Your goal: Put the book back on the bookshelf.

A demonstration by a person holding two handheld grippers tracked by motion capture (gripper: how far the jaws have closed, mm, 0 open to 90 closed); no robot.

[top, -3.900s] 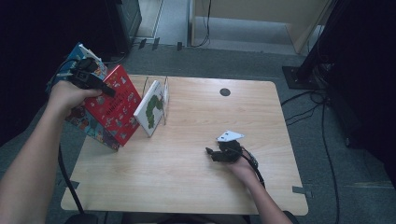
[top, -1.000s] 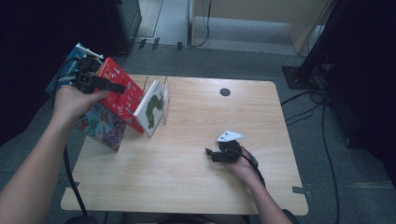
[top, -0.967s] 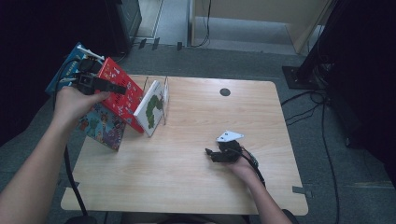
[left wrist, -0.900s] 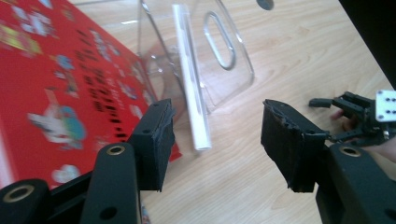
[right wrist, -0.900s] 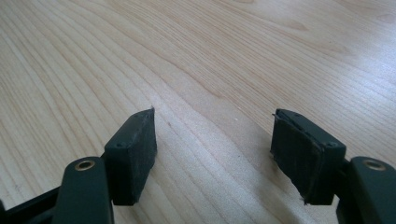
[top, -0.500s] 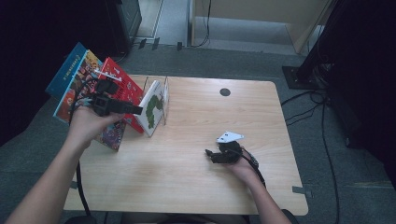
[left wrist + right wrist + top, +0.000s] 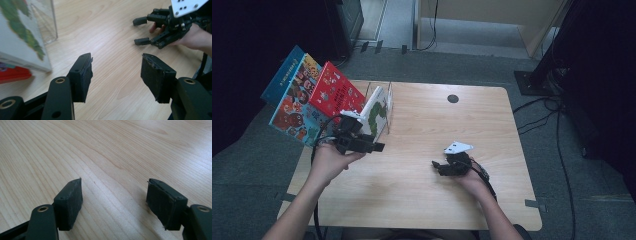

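Your left hand-held gripper [image 7: 371, 148] hovered low over the bench [image 7: 422, 200], jaws apart with nothing between them; in the left gripper view its pads [image 7: 82, 75] framed bare wood. The white book with the green picture [image 7: 377, 111] stood just past it, to its left as that camera looked, leaning against the clear stand [image 7: 388, 102], its long edge running away from you. The red book [image 7: 334, 90] and the blue book [image 7: 292, 102] leaned behind it, overhanging the bench's left edge. Your left hand was much the nearer to all three. Your right hand-held gripper [image 7: 438, 167] rested on the bench well apart from the books, its jaws also wide and empty.
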